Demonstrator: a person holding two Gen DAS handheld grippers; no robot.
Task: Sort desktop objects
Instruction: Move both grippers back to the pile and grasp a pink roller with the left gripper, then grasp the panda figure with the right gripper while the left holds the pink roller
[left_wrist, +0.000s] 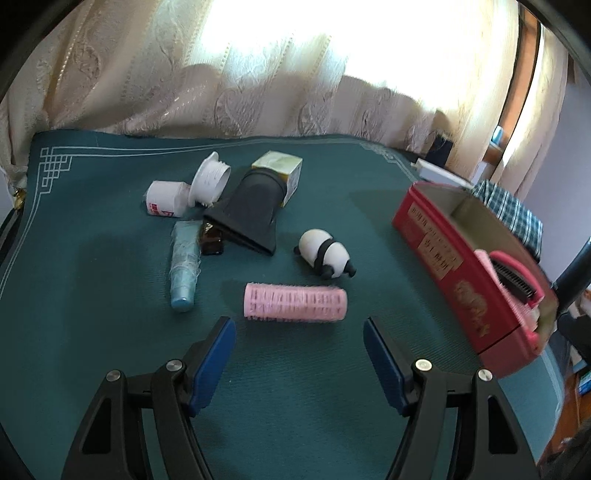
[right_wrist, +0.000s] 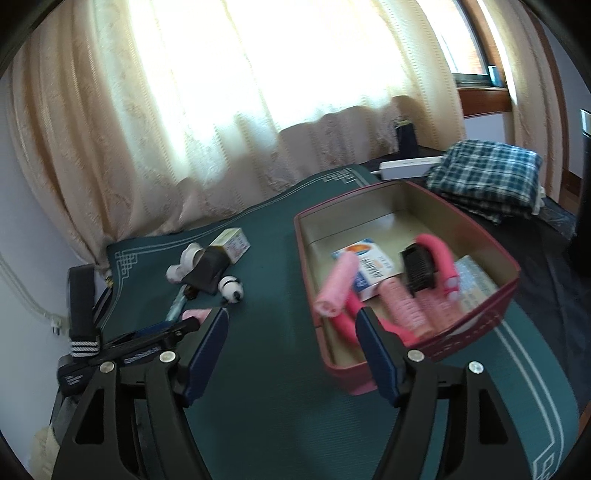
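Only the right wrist view shows inside the red box (right_wrist: 406, 347): pink rollers (right_wrist: 404, 306).

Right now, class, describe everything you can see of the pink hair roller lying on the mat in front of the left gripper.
The pink hair roller is a short cylinder with rows of small slots and a fuzzy, bristly surface, seemingly plastic. It lies on its side on the green mat, crosswise to the open left gripper, just beyond its blue fingertips. Nothing else touches it; the panda toy sits apart behind.
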